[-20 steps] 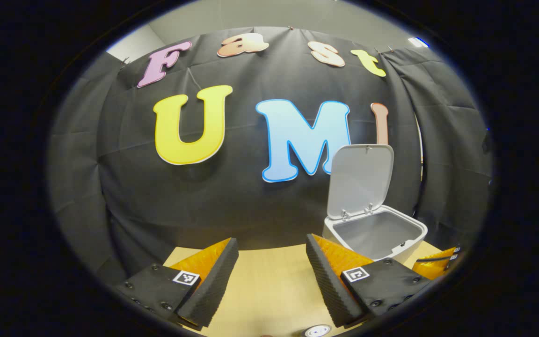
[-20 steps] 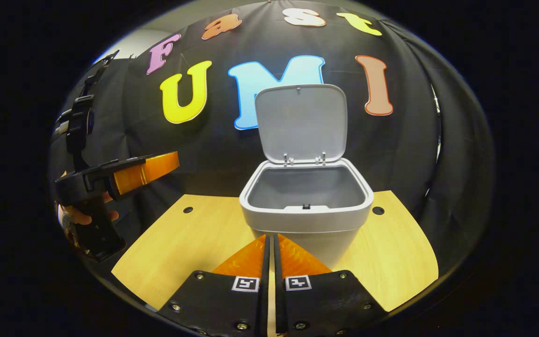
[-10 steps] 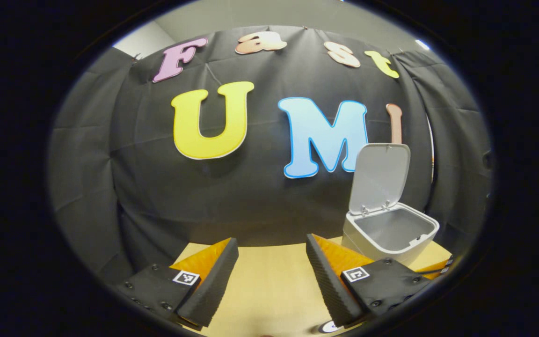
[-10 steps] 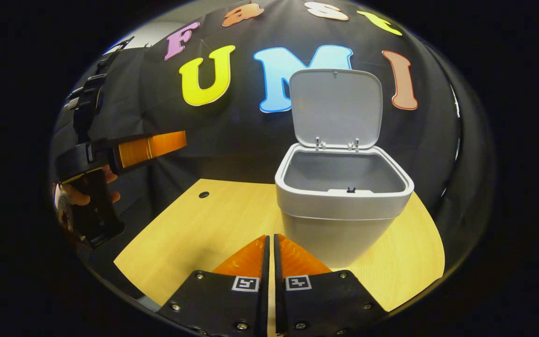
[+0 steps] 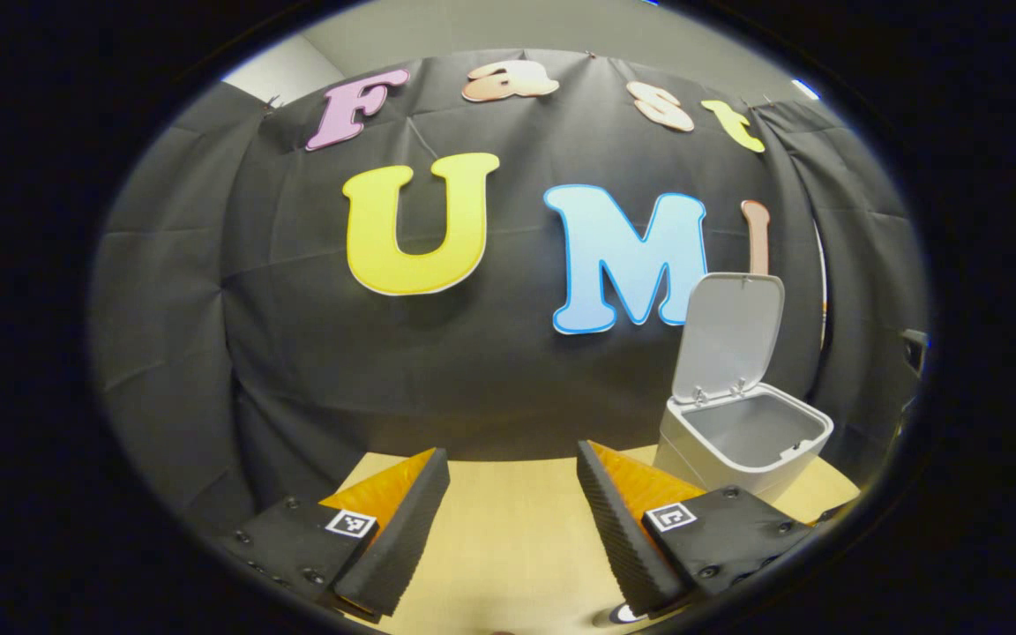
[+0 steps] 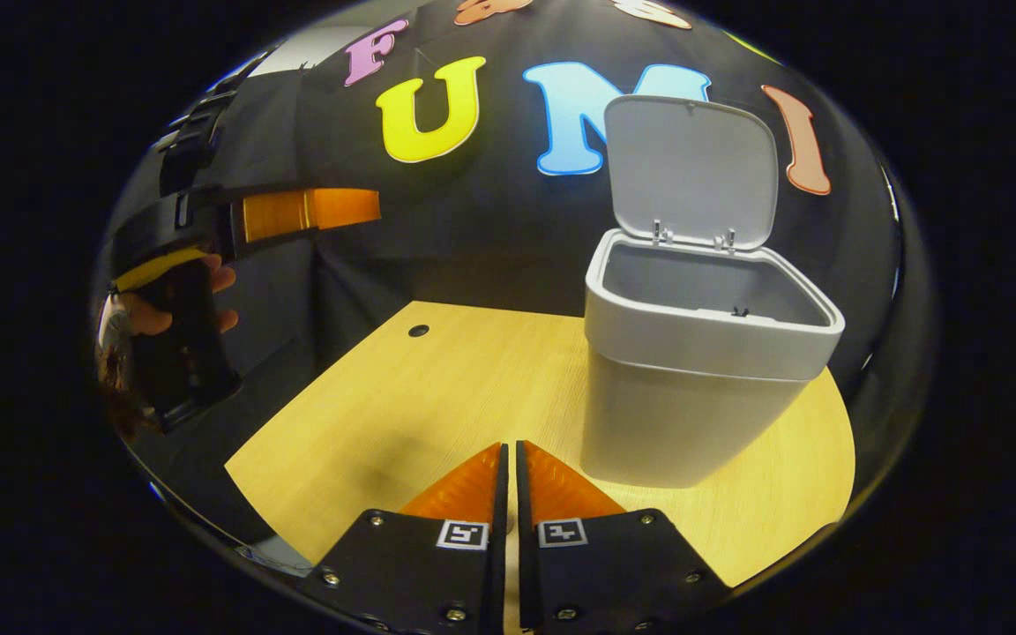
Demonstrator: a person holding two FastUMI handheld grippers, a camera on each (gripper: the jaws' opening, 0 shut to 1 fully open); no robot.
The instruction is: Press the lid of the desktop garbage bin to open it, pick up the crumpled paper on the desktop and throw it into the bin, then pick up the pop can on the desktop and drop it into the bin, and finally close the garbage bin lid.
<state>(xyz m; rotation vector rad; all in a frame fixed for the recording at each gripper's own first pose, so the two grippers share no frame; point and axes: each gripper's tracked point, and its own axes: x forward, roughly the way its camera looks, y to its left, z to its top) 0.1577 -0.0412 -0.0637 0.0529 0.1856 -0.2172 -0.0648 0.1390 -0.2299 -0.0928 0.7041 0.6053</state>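
The grey desktop bin [image 6: 693, 406] stands on the wooden table [image 6: 437, 388] with its lid [image 6: 693, 168] tipped up and its inside bare. My right gripper [image 6: 509, 448] is shut with nothing between its fingers, low over the table just left of the bin's base. In the left gripper view the bin [image 5: 742, 441] sits at the far right, lid [image 5: 728, 331] raised. My left gripper [image 5: 512, 454] is open and holds nothing, over the table. A small round object [image 5: 618, 611] peeks out at the bottom edge, partly hidden by a finger.
In the right gripper view the left gripper [image 6: 367, 205] hangs at the left, above the table's edge, held by a hand [image 6: 142, 317]. A small hole [image 6: 418, 331] marks the table's far left corner. The black cloth wall stands close behind the bin.
The bin has slid to the right in both views and looms larger in the right gripper view. Neither gripper's jaws have changed.
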